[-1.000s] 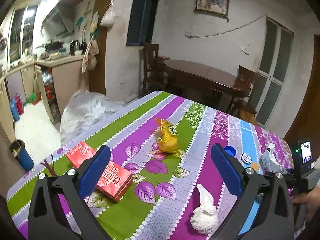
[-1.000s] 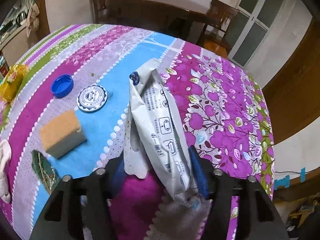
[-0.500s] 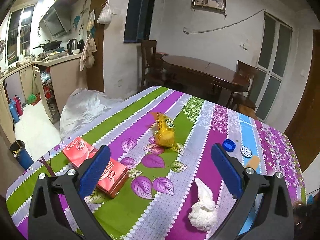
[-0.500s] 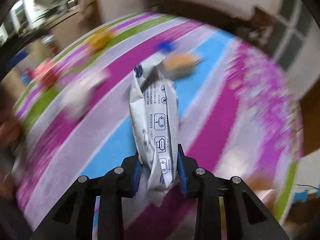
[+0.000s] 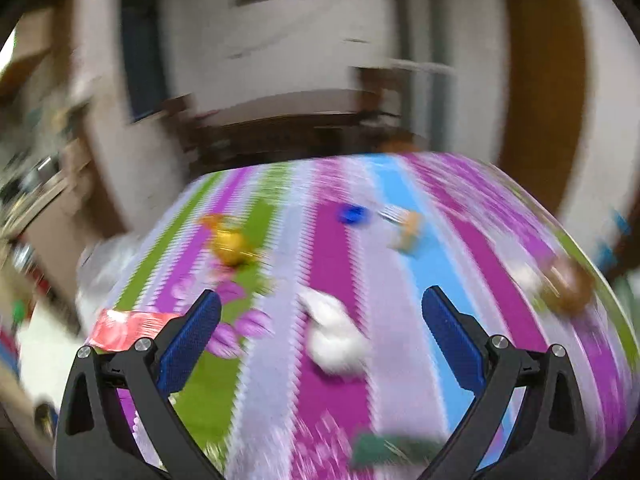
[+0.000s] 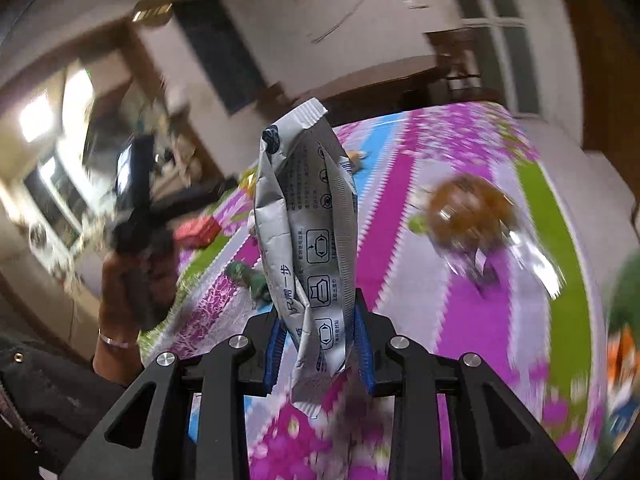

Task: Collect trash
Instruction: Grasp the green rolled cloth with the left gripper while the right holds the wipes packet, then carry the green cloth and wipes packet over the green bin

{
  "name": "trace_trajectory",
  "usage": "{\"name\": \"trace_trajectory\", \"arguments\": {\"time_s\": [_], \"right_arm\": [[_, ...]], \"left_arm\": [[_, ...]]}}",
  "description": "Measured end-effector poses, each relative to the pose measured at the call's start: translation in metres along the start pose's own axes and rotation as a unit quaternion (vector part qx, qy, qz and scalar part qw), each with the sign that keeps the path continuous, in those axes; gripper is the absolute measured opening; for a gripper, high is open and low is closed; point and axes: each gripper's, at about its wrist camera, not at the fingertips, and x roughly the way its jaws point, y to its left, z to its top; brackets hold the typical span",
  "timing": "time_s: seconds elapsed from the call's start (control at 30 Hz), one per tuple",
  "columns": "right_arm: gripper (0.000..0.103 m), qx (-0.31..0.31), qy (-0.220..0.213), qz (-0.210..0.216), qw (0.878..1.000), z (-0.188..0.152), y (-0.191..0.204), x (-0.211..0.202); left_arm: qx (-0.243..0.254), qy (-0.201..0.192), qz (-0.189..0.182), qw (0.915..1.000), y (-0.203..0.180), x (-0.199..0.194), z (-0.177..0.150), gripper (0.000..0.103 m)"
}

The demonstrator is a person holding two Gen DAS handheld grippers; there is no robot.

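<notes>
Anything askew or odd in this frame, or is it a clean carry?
Nothing is damaged or spilled. The right gripper pinches the crumpled grey wrapper near its bottom, so it stands tall above the striped tablecloth. The left gripper is open and empty. Both views are motion-blurred.

The silver wrapper (image 6: pixel 308 236) looks like creased, slightly glossy foil-plastic with printed text. The right claw (image 6: pixel 320 344) has matt black plastic arms, ribbed blue pads (image 6: pixel 365 354) and shiny metal screws. A printed cloth (image 5: pixel 340 248) covers the tabletop; the white wad (image 5: pixel 334 338) looks like soft paper.
</notes>
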Motion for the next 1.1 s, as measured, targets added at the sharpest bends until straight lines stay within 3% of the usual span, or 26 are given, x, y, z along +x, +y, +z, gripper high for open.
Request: {"name": "trace_trajectory", "arguments": {"time_s": [0.07, 0.2, 0.3, 0.37, 0.53, 0.7, 0.77, 0.8, 0.9, 0.93, 1.0, 1.03, 1.1], "right_arm": [[0.033, 0.027, -0.017, 0.004, 0.999, -0.016, -0.007, -0.015], [0.033, 0.052, -0.031, 0.008, 0.998, -0.042, -0.011, -0.030], [0.033, 0.066, -0.030, 0.014, 0.997, -0.054, -0.013, -0.026], [0.033, 0.076, -0.031, 0.020, 0.996, -0.060, -0.013, -0.023], [0.034, 0.091, -0.038, 0.034, 0.995, -0.077, -0.014, -0.028], [0.034, 0.106, -0.044, 0.039, 0.993, -0.086, -0.021, -0.033], [0.034, 0.111, -0.046, 0.037, 0.992, -0.089, -0.024, -0.036], [0.034, 0.113, -0.047, 0.036, 0.992, -0.091, -0.026, -0.037], [0.034, 0.118, -0.048, 0.035, 0.991, -0.096, -0.028, -0.040], [0.034, 0.119, -0.048, 0.034, 0.991, -0.097, -0.029, -0.039], [0.034, 0.120, -0.048, 0.033, 0.991, -0.098, -0.029, -0.039], [0.034, 0.119, -0.048, 0.032, 0.991, -0.098, -0.029, -0.038], [0.034, 0.117, -0.049, 0.027, 0.992, -0.097, -0.029, -0.036]], "left_arm": [[0.060, 0.006, -0.052, 0.9968, -0.014, -0.019, -0.018, 0.097], [0.139, 0.033, -0.097, 0.9850, -0.028, -0.032, -0.048, 0.097], [0.173, 0.041, -0.092, 0.9797, -0.032, -0.028, -0.060, 0.097], [0.196, 0.044, -0.111, 0.9734, -0.033, -0.027, -0.064, 0.097], [0.242, 0.085, -0.133, 0.9573, -0.039, -0.008, -0.070, 0.077], [0.282, 0.113, -0.132, 0.9437, -0.048, 0.012, -0.081, 0.075], [0.285, 0.113, -0.133, 0.9425, -0.047, 0.014, -0.083, 0.075], [0.283, 0.116, -0.142, 0.9414, -0.046, 0.013, -0.084, 0.070], [0.267, 0.127, -0.166, 0.9407, -0.043, 0.012, -0.083, 0.044], [0.265, 0.128, -0.159, 0.9422, -0.044, 0.012, -0.084, 0.034], [0.241, 0.140, -0.145, 0.9492, -0.042, 0.014, -0.082, 0.027], [0.202, 0.157, -0.146, 0.9556, -0.036, 0.013, -0.079, 0.021], [0.153, 0.184, -0.145, 0.9601, -0.028, 0.011, -0.075, 0.018]]}}
